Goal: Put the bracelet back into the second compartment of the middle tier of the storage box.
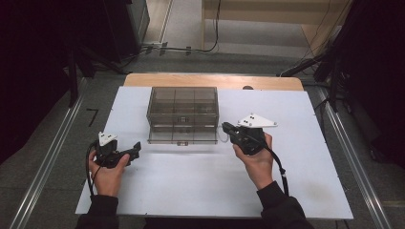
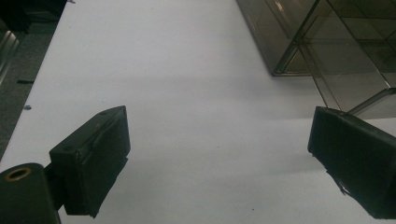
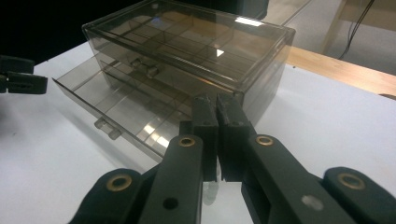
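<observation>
Your left claw (image 1: 135, 148) is spread wide with nothing between its jaws, hovering over the white counter (image 1: 191, 181) near the front left corner of the smoky transparent plastic drawer box (image 1: 183, 112). That box sits toward the far middle of the counter, its bottom drawer (image 1: 181, 136) pulled out partway toward you. Your right claw (image 1: 224, 127) has its jaws pressed together, empty, just beside the box's front right corner.

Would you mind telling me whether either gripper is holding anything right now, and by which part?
Nothing is held. The left gripper is open over the bare white table; the right gripper is shut on nothing beside the drawer box.
</observation>
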